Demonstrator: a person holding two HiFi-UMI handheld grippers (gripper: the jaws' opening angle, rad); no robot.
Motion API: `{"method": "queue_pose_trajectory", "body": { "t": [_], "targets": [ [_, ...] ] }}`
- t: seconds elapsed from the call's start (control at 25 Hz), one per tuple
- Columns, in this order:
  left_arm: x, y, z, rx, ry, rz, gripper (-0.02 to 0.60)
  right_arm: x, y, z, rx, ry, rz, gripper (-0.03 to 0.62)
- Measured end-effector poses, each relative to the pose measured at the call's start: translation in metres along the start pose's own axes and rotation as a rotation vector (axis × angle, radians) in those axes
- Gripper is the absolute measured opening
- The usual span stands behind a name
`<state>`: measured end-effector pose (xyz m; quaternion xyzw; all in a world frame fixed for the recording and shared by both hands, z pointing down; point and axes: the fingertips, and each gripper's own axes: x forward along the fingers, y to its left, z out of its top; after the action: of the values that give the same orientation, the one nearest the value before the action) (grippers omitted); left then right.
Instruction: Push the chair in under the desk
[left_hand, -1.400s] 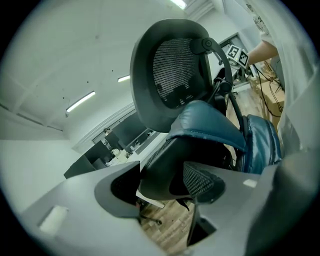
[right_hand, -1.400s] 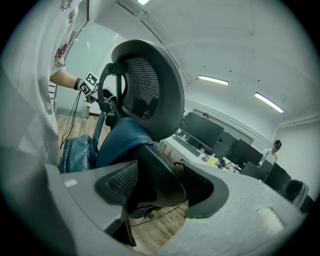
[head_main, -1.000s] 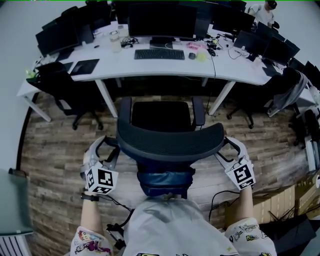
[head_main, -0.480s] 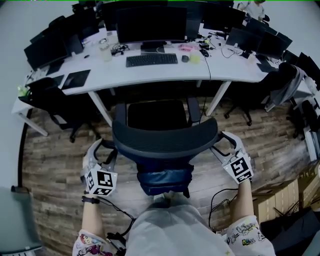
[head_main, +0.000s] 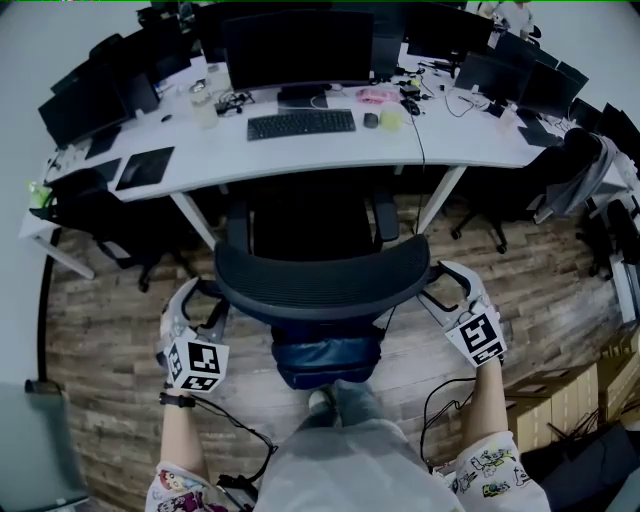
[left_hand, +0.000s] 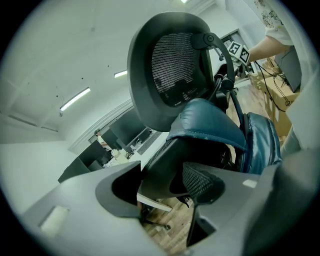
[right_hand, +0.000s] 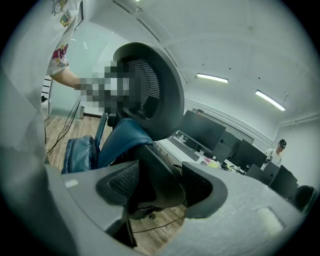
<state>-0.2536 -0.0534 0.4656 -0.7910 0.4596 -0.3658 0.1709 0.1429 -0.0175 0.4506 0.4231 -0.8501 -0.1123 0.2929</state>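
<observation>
SCENE: office, push under way | chair (head_main: 320, 275) sits at 6 o'clock of the white desk (head_main: 300, 148), seat nosing into the gap between the desk's legs | left gripper (head_main: 212, 298) clamped on the backrest's 8 o'clock edge, right gripper (head_main: 440, 287) clamped on its 4 o'clock edge | WHY: paired grips likely steer it straight | PROGRESS: seemingly partway in

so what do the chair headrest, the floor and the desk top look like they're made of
Chair headrest: black mesh in a dark, smooth frame, probably plastic; the fine weave shows.
Floor: wood or wood-look planks, matte; seams and grain show.
Desk top: white, smooth, low sheen, likely laminate, not certain.
</observation>
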Motion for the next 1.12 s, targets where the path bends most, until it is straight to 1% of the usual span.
{"method": "queue_pose_trajectory", "body": {
  "t": [0.32, 0.6, 1.12],
  "targets": [
    [0.038, 0.012, 0.011, 0.003, 0.011, 0.002, 0.273, 0.022, -0.031, -0.004, 0.000, -0.018, 0.000, 0.270],
    [0.069, 0.018, 0.026, 0.002, 0.022, 0.013, 0.270, 0.040, -0.064, -0.011, -0.009, -0.024, 0.023, 0.270],
    [0.108, 0.016, 0.053, -0.017, 0.038, 0.054, 0.267, 0.063, -0.121, -0.027, -0.032, -0.038, 0.074, 0.273]
  ]
}}
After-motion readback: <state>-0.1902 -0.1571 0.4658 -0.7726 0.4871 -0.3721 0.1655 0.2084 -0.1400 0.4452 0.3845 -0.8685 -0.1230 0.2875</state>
